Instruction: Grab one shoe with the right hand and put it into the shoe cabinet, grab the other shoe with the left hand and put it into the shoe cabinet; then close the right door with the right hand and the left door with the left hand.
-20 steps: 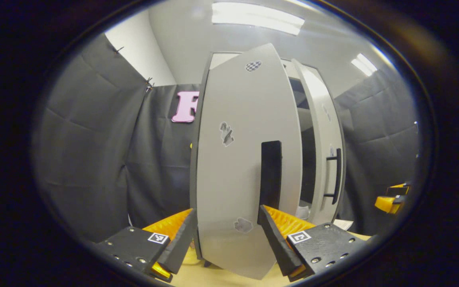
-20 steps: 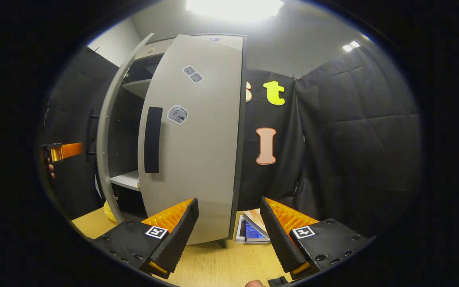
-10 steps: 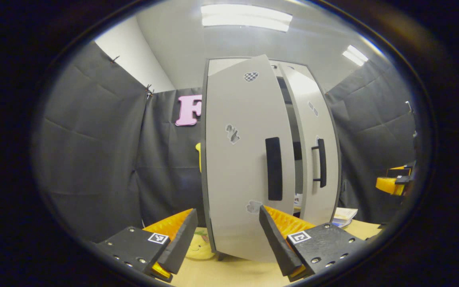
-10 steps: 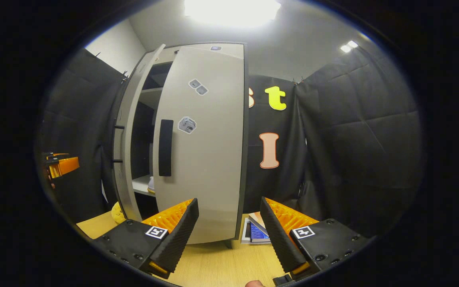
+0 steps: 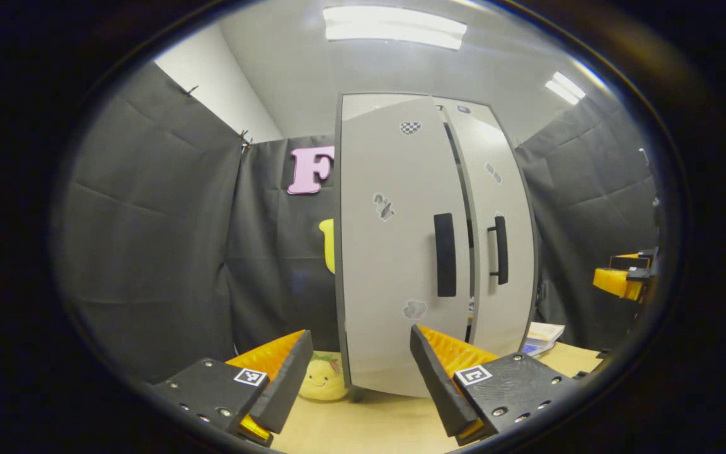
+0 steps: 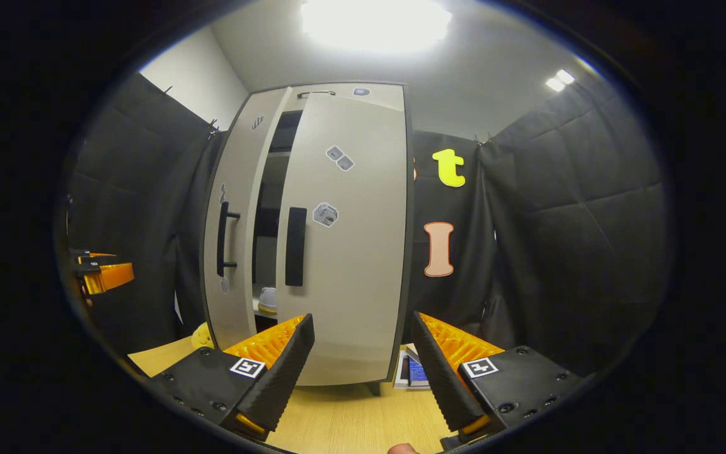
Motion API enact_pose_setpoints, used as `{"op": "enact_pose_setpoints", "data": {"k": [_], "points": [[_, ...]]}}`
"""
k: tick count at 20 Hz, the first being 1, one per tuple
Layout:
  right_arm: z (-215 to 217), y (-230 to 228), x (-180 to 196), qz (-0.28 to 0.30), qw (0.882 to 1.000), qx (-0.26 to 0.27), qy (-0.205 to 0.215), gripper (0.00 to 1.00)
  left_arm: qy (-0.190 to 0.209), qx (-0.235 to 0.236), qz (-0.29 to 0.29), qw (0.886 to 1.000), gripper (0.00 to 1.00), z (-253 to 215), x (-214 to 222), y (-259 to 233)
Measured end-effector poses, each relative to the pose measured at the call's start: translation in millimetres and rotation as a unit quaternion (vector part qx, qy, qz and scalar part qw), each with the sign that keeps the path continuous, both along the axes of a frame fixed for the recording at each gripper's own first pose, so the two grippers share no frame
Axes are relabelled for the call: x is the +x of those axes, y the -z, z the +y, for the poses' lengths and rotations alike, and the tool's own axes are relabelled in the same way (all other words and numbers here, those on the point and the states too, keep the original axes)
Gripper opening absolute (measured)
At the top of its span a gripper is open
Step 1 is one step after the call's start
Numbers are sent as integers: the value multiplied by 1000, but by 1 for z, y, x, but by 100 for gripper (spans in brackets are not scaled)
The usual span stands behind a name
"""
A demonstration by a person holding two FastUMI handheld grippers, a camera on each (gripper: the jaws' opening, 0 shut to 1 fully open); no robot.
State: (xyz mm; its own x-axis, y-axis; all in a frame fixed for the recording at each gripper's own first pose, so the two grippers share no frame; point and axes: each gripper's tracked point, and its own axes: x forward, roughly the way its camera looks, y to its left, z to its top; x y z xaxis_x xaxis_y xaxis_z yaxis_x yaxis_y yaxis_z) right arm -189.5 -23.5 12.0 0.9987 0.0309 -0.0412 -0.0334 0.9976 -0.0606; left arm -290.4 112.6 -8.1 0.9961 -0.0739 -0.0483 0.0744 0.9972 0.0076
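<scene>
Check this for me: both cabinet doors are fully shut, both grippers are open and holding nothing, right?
Not quite. The doors are nearly closed but not shut: in the right gripper view a dark gap remains between the left door and the right door. The left gripper and right gripper are indeed open and empty.

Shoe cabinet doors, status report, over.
Left gripper and right gripper open, empty. Shoe cabinet doors nearly shut, narrow gap left; shoe on shelf inside. Nothing blocking the doors.
</scene>
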Motion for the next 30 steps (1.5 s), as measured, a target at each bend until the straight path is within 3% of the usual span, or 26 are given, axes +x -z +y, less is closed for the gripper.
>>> {"op": "enact_pose_setpoints", "data": {"k": [30], "points": [[3, -10, -12, -18, 1000, 13, 9, 97, 3, 21, -10, 1000, 92, -2, -11, -8]]}}
